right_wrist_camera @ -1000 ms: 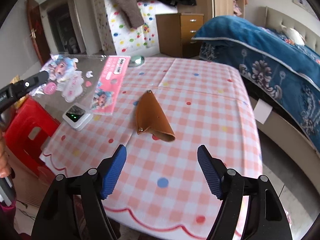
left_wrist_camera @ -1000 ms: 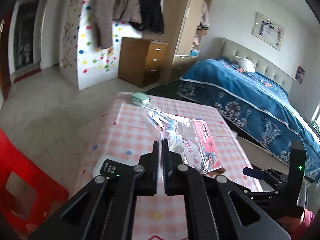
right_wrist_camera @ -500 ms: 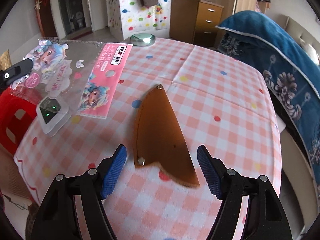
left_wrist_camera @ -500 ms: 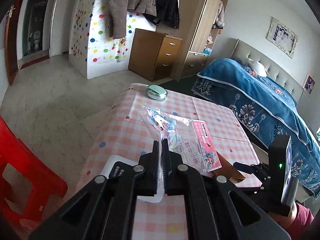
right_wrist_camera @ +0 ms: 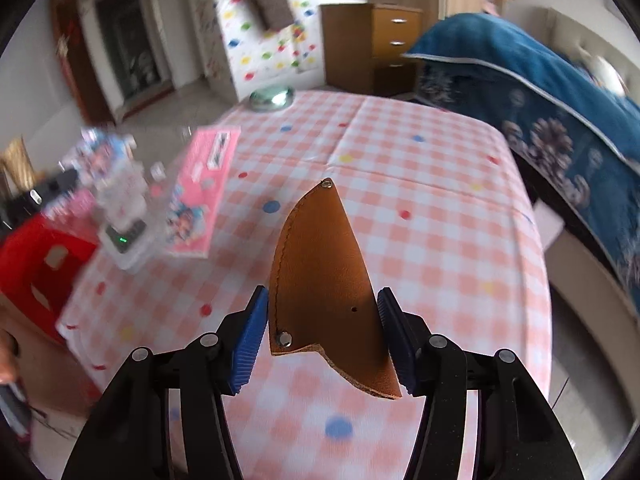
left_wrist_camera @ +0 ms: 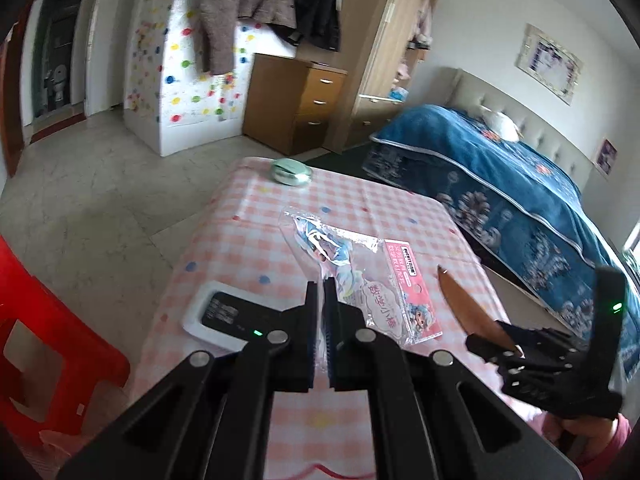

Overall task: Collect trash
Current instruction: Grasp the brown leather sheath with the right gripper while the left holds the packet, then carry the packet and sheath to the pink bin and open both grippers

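Our right gripper fingers have just been closing around the brown leather sheath on the checked table, now bracketing it where a second ago they hung short, while our left gripper stays pinched on the clear wrapper; both scraps look nearly collected.

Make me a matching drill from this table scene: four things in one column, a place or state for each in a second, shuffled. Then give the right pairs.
Things:
1. clear cartoon packet
2. brown leather sheath
3. round green tin
4. white device

Places or states:
A. at the far end of the checked tablecloth
B. between the blue pads of the right gripper
C. lying flat with a green light on
D. clamped in the shut left gripper

Pairs: 1-D, 2-B, 3-A, 4-C
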### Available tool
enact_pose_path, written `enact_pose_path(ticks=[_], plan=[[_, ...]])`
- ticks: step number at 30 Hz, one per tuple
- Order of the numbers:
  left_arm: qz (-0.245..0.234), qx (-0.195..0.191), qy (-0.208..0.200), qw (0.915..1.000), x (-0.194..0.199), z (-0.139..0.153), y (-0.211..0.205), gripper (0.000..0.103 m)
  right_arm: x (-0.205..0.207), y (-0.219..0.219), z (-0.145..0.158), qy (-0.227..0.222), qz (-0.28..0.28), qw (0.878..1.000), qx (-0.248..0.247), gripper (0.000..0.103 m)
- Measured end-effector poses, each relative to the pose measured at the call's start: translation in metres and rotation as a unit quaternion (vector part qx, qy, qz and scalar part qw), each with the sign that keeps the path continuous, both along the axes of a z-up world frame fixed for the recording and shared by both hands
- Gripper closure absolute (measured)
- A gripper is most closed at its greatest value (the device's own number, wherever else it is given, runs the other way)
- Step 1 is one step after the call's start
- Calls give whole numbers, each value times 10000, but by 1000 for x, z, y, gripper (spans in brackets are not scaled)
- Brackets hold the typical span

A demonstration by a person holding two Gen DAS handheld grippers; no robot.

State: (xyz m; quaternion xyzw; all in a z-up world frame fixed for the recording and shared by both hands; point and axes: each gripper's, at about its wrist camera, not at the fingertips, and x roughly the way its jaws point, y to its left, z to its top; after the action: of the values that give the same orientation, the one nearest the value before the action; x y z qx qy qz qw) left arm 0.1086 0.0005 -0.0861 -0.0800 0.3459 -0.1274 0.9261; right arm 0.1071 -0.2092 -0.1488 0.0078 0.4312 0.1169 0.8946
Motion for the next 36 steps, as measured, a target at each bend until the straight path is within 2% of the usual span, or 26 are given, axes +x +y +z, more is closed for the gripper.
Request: enact_pose_path(ticks=[6,9,14,18,22,23,28,36], plan=[[-591,276,-129,9978,-31,0,-58,101,-59,-36,21,-305,-499,9977,336,47],[-1027,413,-215,9936,-50,-1,-94,101,-91,-62,28,-443,-958,9938,347,47],[-1667,591,-307,9838,-74,-4,-149,101,-134,-90,38,-510,-1413,9879,379,47],[-2213,673,-364,9722,-92,-7,-194,101,-162,-119,42,-513,-1839,9809,358,47],[-2825,829,-419,9548,-112,-13,-243,101,-192,-148,42,-485,-2357,9701,334,47],[-2971,870,-420,9499,-117,-16,-256,101,-206,-161,41,-475,-2593,9640,351,47],[-3547,1013,-368,9287,-135,-28,-306,101,-229,-191,34,-448,-3012,9520,318,47],[-3961,1076,-196,9117,-145,-38,-356,100,-267,-253,21,-473,-3528,9335,420,47]])
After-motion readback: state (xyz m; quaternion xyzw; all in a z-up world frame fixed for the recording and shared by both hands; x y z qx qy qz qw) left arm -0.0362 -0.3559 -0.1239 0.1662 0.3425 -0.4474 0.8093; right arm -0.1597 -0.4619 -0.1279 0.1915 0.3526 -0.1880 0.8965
